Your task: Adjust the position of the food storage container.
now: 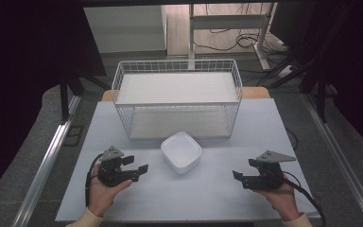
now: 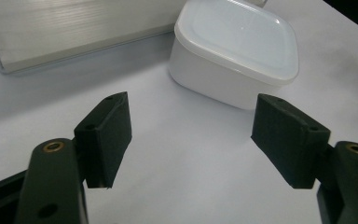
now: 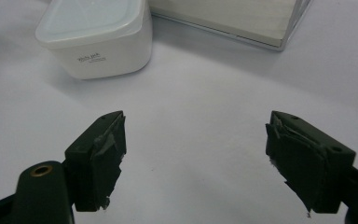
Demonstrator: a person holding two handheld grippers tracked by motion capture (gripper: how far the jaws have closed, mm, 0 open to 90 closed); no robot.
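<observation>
I take the white lidded container (image 1: pixel 181 151) as my landmark: it sits on the pale table (image 1: pixel 123 127) just in front of the 2-tier wire rack (image 1: pixel 177 97), close to the rack's lower shelf but apart from it.

My left gripper (image 1: pixel 134 165) is off to the container's left and slightly nearer me, jaws spread wide with nothing between them. In the left gripper view the container (image 2: pixel 235 51) stands ahead and a little right of the gap. My right gripper (image 1: pixel 242 178) is farther out on the container's right, also nearer me, jaws equally wide and empty. In the right gripper view the container (image 3: pixel 95 39) is ahead and to the left, small print on its side wall.

I judge the box to be light, rigid plastic with smooth, glossy, rounded walls, so slippery under the pads. The translucent lid overhangs as a rim. I would close on 2 opposite flat side walls just under that rim, squeezing moderately so thin walls do not bow or the lid pop. Whether it holds anything I cannot tell.
</observation>
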